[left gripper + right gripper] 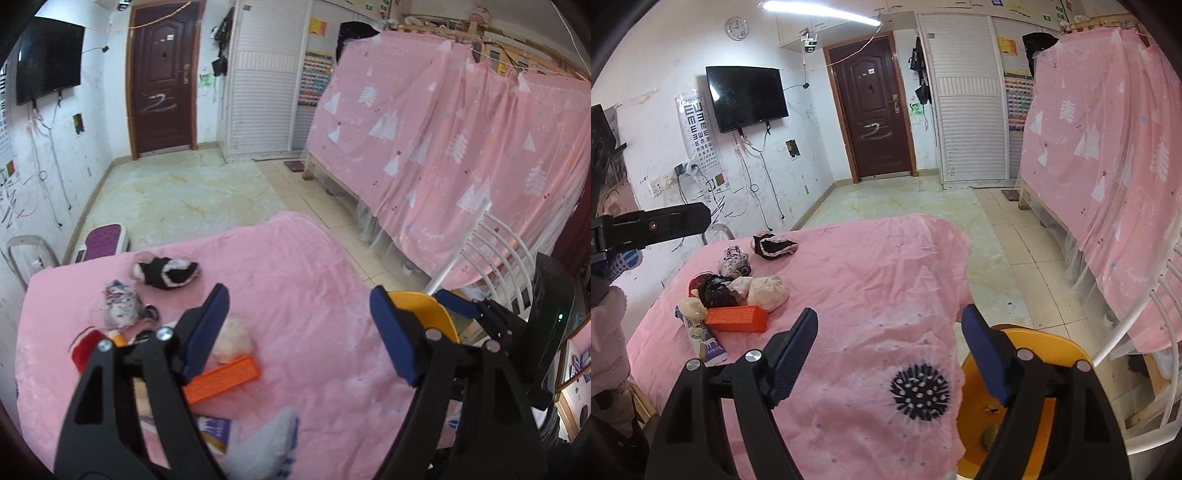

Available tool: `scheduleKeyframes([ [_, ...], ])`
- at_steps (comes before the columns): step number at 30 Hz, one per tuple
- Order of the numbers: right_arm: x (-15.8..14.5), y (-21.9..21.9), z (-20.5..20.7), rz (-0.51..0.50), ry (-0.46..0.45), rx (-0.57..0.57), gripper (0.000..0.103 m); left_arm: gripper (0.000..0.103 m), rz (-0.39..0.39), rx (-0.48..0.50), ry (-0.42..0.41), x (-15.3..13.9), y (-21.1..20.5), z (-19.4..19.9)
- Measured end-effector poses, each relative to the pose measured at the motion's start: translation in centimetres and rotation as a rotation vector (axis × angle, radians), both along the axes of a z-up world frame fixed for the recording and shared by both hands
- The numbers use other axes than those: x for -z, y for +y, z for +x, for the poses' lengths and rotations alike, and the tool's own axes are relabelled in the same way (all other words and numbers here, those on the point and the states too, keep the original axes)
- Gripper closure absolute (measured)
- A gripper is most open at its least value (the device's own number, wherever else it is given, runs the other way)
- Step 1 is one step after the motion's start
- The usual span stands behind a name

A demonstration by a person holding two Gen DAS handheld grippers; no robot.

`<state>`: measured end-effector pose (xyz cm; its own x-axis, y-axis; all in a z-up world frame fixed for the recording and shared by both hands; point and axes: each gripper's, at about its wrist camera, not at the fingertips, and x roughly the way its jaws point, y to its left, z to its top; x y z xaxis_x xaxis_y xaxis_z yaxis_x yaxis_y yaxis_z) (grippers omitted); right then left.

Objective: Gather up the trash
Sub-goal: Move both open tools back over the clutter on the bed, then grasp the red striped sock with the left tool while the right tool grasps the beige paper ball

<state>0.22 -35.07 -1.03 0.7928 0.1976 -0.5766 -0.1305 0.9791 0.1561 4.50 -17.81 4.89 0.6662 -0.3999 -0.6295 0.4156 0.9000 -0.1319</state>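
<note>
Both grippers hang open over a table under a pink cloth (314, 266), with nothing between their blue pads. Left of my left gripper (299, 317) lies the trash: an orange box (221, 376), a cream wad (232, 339), a patterned crumple (120, 304) and a black-and-white crumple (166, 273). My right gripper (890, 325) is near the table's right edge, beside a yellow bin (1052, 354) holding a few scraps. The right wrist view shows the same pile: orange box (737, 319), black bag (716, 290), cream wad (768, 291) and a carton (705, 339).
A white metal chair back (491, 254) stands right of the bin, in front of a pink-curtained bunk bed (443, 129). A purple-topped stool (103, 240) sits beyond the table's far left corner. Tiled floor runs to a brown door (875, 110). A gloved hand (624, 262) shows at far left.
</note>
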Motion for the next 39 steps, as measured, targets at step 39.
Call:
scheduleKeyframes([
  [39, 4.2, 17.9, 11.4, -0.129, 0.189, -0.266, 0.032, 0.009, 0.133, -0.365, 0.211, 10.4, 21.0, 7.4],
])
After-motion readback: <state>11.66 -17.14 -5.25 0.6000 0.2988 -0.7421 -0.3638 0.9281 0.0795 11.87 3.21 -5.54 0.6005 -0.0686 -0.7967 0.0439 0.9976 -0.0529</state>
